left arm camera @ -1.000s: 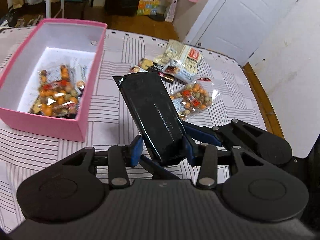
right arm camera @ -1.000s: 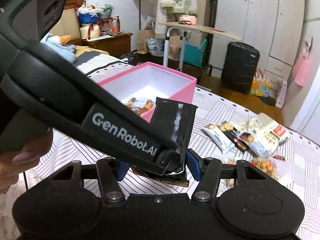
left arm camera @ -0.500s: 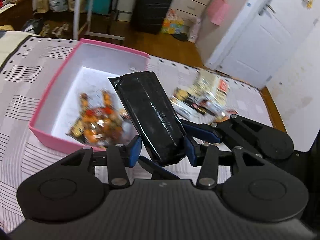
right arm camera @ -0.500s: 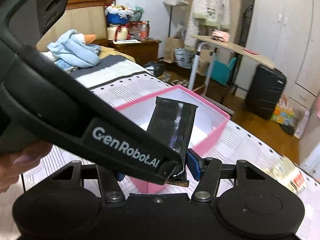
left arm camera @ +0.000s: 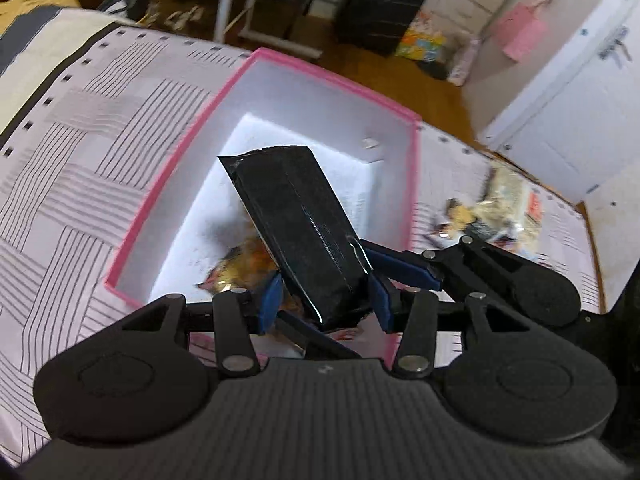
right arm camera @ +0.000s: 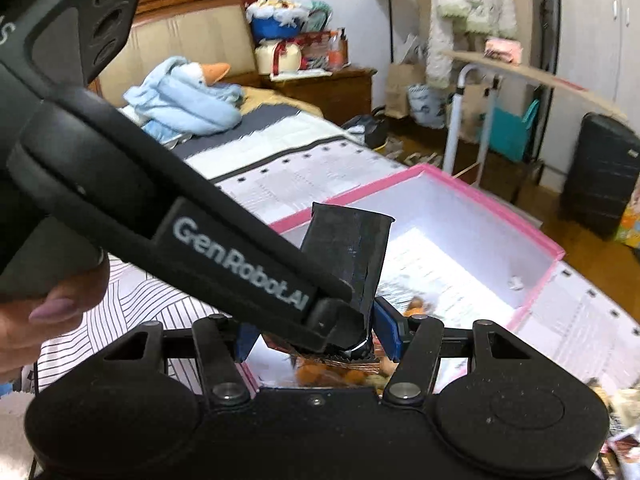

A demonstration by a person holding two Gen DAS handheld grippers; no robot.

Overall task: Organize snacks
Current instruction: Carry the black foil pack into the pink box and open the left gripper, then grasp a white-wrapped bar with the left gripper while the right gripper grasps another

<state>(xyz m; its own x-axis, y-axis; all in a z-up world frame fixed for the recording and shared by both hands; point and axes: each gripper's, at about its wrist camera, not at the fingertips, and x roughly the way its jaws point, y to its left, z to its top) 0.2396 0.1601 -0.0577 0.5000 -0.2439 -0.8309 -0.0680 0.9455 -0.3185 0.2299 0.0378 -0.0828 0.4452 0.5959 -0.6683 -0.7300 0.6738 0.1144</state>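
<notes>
Left wrist view: your left gripper [left arm camera: 322, 300] fingers clamp the black foil snack packet [left arm camera: 296, 224] over the pink cardboard box [left arm camera: 320, 80]; the right gripper [right arm camera: 316, 336] fingers stand open around it. Next, I think, lower it and release.

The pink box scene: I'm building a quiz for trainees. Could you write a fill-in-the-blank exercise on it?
1. The black packet is gripped by the ____ gripper.
2. The box's inside walls are ____.
3. The packet hangs over the ____.
4. The snack bag already in the box holds ____-coloured pieces.

Missing words: left; white; box; orange
</notes>
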